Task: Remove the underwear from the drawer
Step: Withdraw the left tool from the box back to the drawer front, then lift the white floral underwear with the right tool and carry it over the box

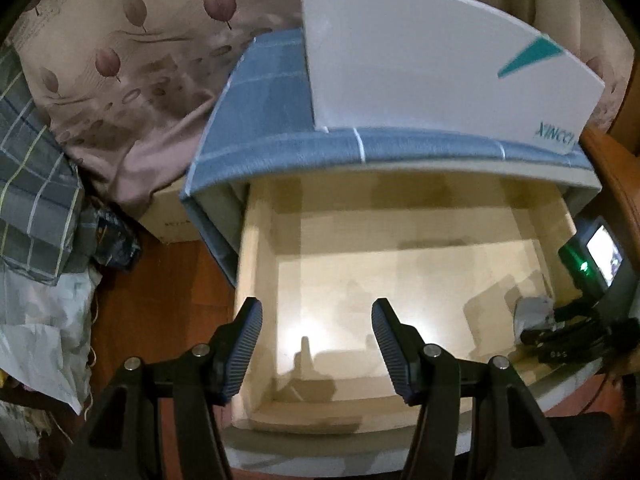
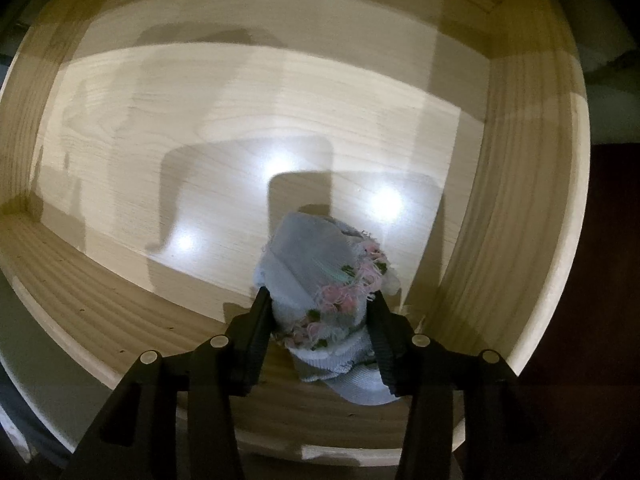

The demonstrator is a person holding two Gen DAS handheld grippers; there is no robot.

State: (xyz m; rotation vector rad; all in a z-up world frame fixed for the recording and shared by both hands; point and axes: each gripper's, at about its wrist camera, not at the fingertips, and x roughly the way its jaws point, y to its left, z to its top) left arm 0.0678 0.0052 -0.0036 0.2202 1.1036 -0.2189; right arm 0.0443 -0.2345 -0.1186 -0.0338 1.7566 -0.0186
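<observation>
I have the right gripper (image 2: 320,312) pointing almost straight down into the open wooden drawer (image 2: 520,216), with its jaws part open and set on either side of the underwear (image 2: 320,276), a small bundle of pale blue fabric with a pink and green floral trim. Both pads look to be against the cloth, but the bundle seems to rest on the drawer floor near the front wall and right-hand corner, so I can't tell whether this is a firm hold or a loose one. From the left wrist camera I see my left gripper (image 1: 316,344) standing wide open with nothing between its fingers, hovering over the near part of the same drawer, whose floor is bare there; the bundle shows at the far right of that view (image 1: 532,312) beside the other tool. A white box (image 1: 432,64) sits on the grey checked cabinet top (image 1: 272,92) above. I judge the step in hand to be the grasp itself. The next move calls for a secure pinch, then a straight lift clear of the front wall without snagging the trim.
</observation>
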